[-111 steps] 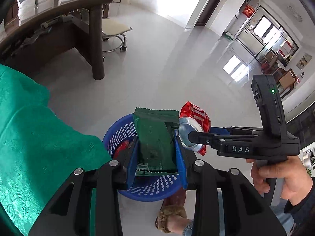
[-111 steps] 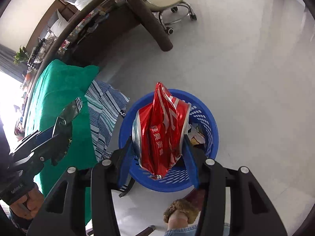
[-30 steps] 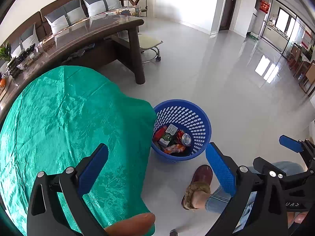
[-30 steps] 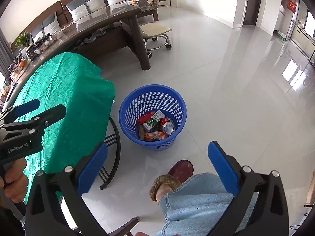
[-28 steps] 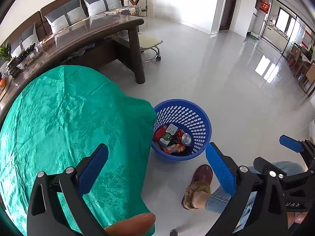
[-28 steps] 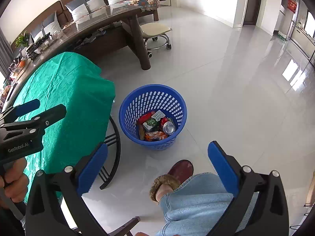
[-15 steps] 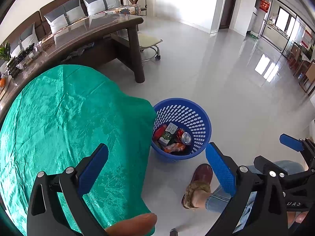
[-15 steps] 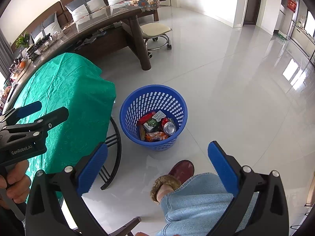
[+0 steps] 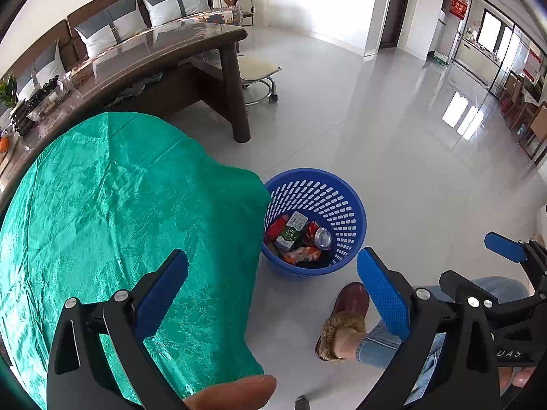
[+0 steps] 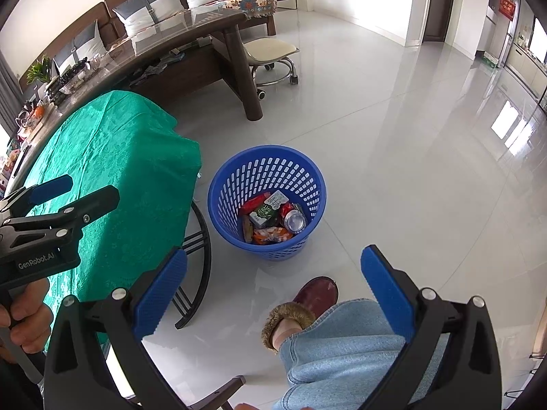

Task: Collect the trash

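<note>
Grippers — left gripper [image 9: 271,290] and right gripper [image 10: 273,285] — now spread wide and empty, raised back from blue basket [image 10: 218,184]; green carton [image 10: 262,218] and red can [image 10: 292,218] dropped in — deposit done.

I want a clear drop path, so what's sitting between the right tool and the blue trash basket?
Right wrist view: only bare white floor and the person's slippered foot lie between the open right tool and the blue basket.

Blue perforated basket [image 10: 266,167] with red, green-white, orange wrappers and a silver can top [image 10: 295,220]. Emerald leaf-patterned cloth [image 9: 102,205] on tabletop. Hand-held gripper black, blue dotted pads [image 10: 384,290]. Maroon slipper [image 10: 316,295], light-blue jeans [image 10: 342,348], glossy grey-white floor [image 10: 393,136].
</note>
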`<state>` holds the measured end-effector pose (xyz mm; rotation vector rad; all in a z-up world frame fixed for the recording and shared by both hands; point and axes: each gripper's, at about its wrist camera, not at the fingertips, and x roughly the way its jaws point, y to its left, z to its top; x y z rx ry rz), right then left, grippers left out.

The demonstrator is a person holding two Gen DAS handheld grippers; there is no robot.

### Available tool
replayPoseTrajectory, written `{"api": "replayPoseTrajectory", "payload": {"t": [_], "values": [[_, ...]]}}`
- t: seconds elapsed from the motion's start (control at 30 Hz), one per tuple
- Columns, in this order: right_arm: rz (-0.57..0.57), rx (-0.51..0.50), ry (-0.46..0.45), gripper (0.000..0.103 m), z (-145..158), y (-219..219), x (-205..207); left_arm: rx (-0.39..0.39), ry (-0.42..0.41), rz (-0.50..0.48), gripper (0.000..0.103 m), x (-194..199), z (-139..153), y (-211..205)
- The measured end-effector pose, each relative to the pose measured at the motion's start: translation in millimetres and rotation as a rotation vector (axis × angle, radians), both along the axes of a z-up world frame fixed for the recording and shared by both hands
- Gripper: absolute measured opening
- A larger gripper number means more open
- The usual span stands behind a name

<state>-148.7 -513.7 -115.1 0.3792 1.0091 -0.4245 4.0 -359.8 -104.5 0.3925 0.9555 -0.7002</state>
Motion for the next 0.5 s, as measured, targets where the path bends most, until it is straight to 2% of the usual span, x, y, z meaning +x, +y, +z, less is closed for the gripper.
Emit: {"api": "replayPoseTrajectory", "payload": {"t": [0.5], "values": [[-0.002,0.011,0.008,0.098,-5.6,-1.9,-2.1,0.006,-0.003,-0.013,0.098,-3.6,-2.8,-4.0]]}}
